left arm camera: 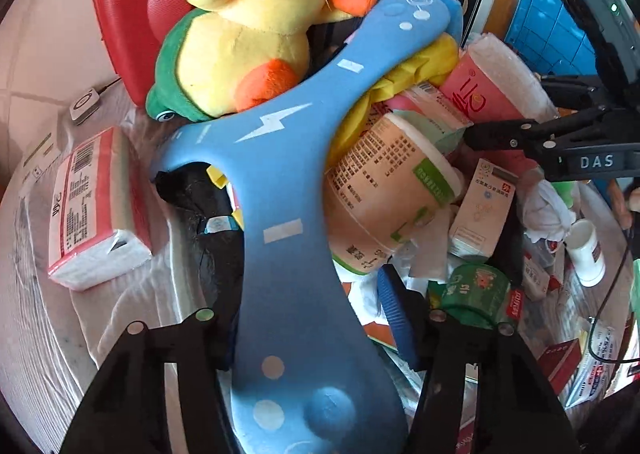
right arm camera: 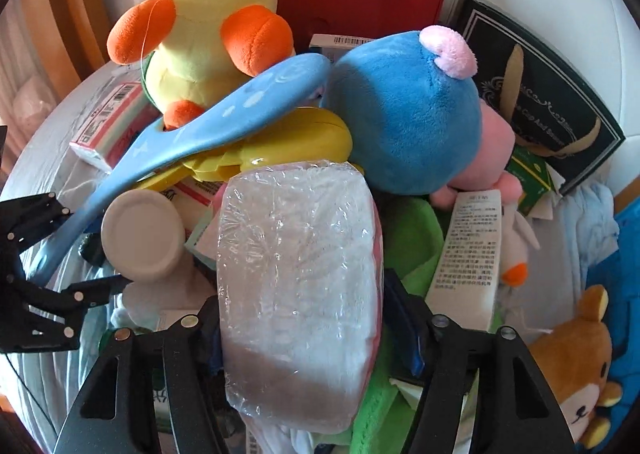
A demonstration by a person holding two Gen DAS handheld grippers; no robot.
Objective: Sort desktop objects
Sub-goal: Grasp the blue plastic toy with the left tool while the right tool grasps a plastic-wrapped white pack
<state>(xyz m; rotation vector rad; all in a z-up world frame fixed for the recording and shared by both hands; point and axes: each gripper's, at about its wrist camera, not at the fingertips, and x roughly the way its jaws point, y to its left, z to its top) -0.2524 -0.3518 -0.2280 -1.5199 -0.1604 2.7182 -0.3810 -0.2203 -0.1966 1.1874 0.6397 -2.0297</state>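
Note:
My left gripper [left arm camera: 316,318] is shut on a long blue plastic piece [left arm camera: 288,214] with white dots and a lightning mark. The piece reaches up over the pile toward a yellow plush duck [left arm camera: 248,38]. It also shows in the right wrist view [right arm camera: 192,130]. My right gripper [right arm camera: 308,322] is shut on a plastic-wrapped tissue pack [right arm camera: 300,286] and holds it over the pile. In the left wrist view the right gripper [left arm camera: 496,132] comes in from the right by the pink tissue pack [left arm camera: 492,86]. The left gripper [right arm camera: 68,254] shows at the left of the right wrist view.
A red case [left arm camera: 124,18] stands behind the duck. A blue plush [right arm camera: 408,114], a dark box [right arm camera: 552,102], a bear plush [right arm camera: 576,374], a paper cup [left arm camera: 384,182], a tissue pack [left arm camera: 96,206], small boxes and a white bottle [left arm camera: 586,250] crowd the table.

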